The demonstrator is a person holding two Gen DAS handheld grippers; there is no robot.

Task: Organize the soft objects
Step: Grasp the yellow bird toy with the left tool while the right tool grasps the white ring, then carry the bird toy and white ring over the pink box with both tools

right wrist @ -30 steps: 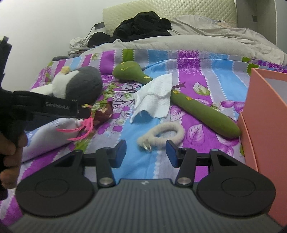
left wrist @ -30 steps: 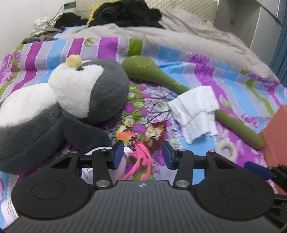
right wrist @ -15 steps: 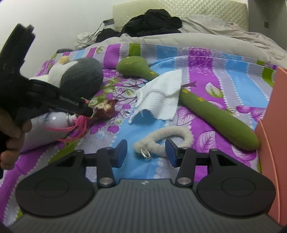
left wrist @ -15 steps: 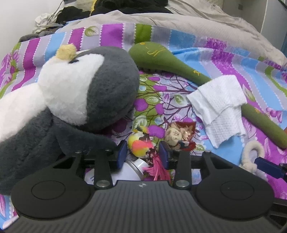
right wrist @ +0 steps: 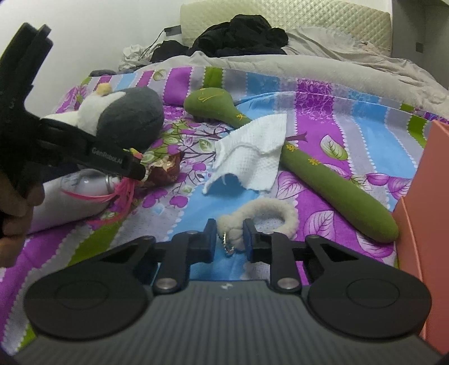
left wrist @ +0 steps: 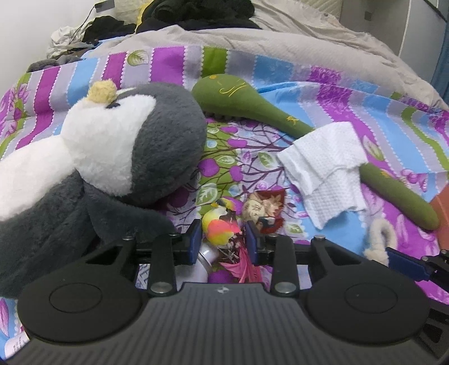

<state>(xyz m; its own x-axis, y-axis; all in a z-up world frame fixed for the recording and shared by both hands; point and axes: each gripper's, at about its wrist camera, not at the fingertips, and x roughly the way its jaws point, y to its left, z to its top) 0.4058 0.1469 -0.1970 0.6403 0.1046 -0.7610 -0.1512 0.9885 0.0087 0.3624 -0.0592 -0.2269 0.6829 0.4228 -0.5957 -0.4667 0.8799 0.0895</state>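
Note:
My left gripper (left wrist: 223, 238) is shut on a small yellow, orange and pink toy bird (left wrist: 217, 228) with pink tail feathers, just above the striped bed cover (left wrist: 294, 70). It shows from the side in the right wrist view (right wrist: 134, 168). My right gripper (right wrist: 228, 238) is shut on one end of a white fluffy ring (right wrist: 263, 213) lying on the cover. A grey and white plush penguin (left wrist: 106, 157) lies at the left. A long green plush stick (left wrist: 280, 118) lies across the middle, with a white cloth (left wrist: 325, 165) over it.
A white bottle (right wrist: 73, 193) lies under the left gripper. A small red-brown wrapper toy (left wrist: 263, 207) sits beside the bird. A pink-orange box (right wrist: 426, 202) stands at the right. A grey quilt (left wrist: 280, 36) and dark clothes (left wrist: 196, 11) lie at the back.
Both grippers have closed: the left on the toy bird, the right on the fluffy ring. Both also moved forward toward these things.

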